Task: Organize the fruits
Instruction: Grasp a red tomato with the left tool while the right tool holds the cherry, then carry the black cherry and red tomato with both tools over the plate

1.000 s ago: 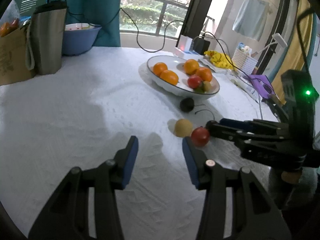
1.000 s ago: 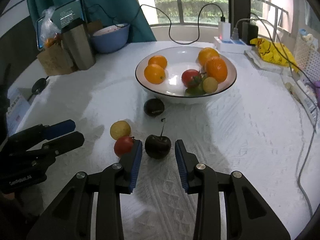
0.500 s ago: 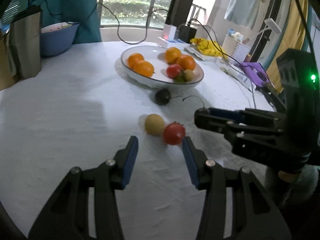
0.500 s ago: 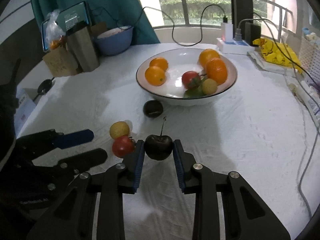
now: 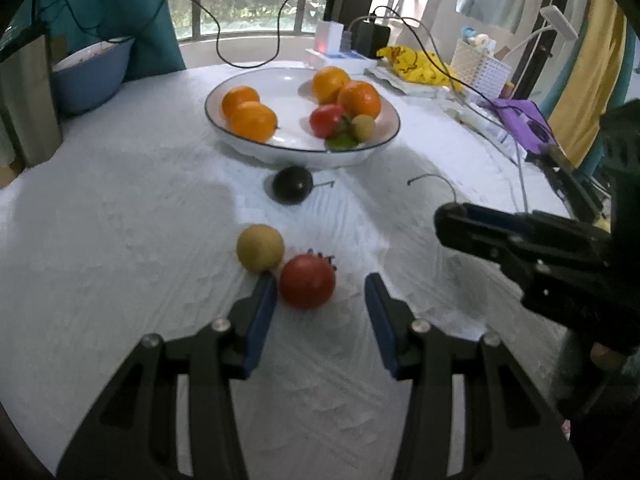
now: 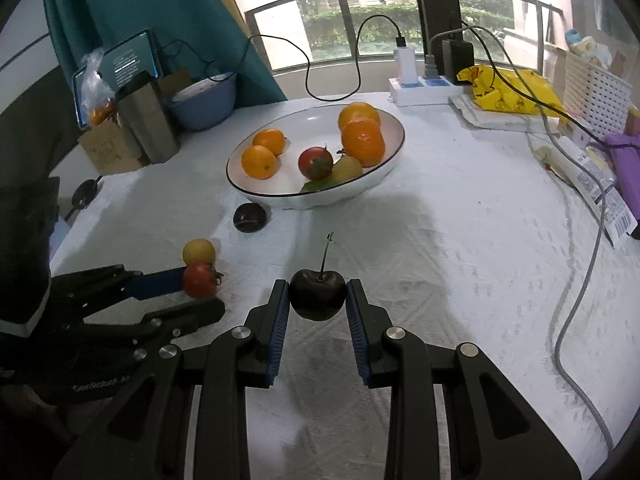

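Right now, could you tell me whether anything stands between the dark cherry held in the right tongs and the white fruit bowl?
Nothing visible blocks it. The right tongs hold the cherry, and bare tablecloth runs ahead to the white bowl. The other dark fruit lies off to the left of that line.

From my left tool's camera, my right tool [image 5: 452,220] hides the dark cherry it carries; only the curved stem [image 5: 432,180] shows above its tip. The steel cup [image 5: 28,96] and the blue bowl [image 5: 92,72] are cut off at the left edge. From my right camera, the text on the screen [image 6: 130,64] is too small to read, and the white basket [image 6: 592,84] runs off the right edge.
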Demonstrator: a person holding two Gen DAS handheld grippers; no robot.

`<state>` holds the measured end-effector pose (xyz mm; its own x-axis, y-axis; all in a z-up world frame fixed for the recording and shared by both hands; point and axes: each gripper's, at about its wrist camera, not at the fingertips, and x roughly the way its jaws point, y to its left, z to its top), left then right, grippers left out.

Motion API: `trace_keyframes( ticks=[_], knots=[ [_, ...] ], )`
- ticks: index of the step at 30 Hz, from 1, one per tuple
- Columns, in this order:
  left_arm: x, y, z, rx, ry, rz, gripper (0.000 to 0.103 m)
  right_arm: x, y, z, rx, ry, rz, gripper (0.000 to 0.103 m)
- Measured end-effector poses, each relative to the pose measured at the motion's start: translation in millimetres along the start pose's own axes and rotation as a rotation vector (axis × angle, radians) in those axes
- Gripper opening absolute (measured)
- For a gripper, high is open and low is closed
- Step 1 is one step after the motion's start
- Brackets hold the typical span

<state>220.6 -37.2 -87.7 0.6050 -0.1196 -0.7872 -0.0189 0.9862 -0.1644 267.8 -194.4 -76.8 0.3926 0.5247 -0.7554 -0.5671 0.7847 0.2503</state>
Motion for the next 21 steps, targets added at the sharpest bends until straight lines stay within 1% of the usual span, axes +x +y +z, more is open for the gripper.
trace_keyframes(
  ticks=[4, 7, 11, 14, 16, 21],
  knots=[
    [5.4, -3.6, 4.7, 0.009, -0.002, 0.047, 0.047, -1.0, -4.5, 0.6, 0.008, -0.006, 0.008, 0.031],
    [8.9, -8.3, 5.8, 0.037, -0.001, 0.079, 0.047, -1.3, -7.6, 1.5, 0.012, -0.011, 0.015, 0.031],
    [8.4, -8.8, 4.7, 0.046, -0.004, 0.088, 0.047, -1.5, -10.3, 2.6, 0.017, -0.014, 0.019, 0.031],
    [7.7, -9.2, 3.9, 0.056, -0.006, 0.096, 0.041, -1.6, -10.8, 2.4, 0.021, -0.017, 0.02, 0.031],
    [6.5, -8.0, 3.7, 0.055, -0.007, 0.09, 0.029, -1.7, -11.0, 2.5, 0.02, -0.017, 0.02, 0.031],
    [4.1, -8.7, 2.3, 0.055, -0.01, 0.067, 0.029, -1.9, -10.5, 2.7, 0.018, -0.019, 0.016, 0.031]
  ],
)
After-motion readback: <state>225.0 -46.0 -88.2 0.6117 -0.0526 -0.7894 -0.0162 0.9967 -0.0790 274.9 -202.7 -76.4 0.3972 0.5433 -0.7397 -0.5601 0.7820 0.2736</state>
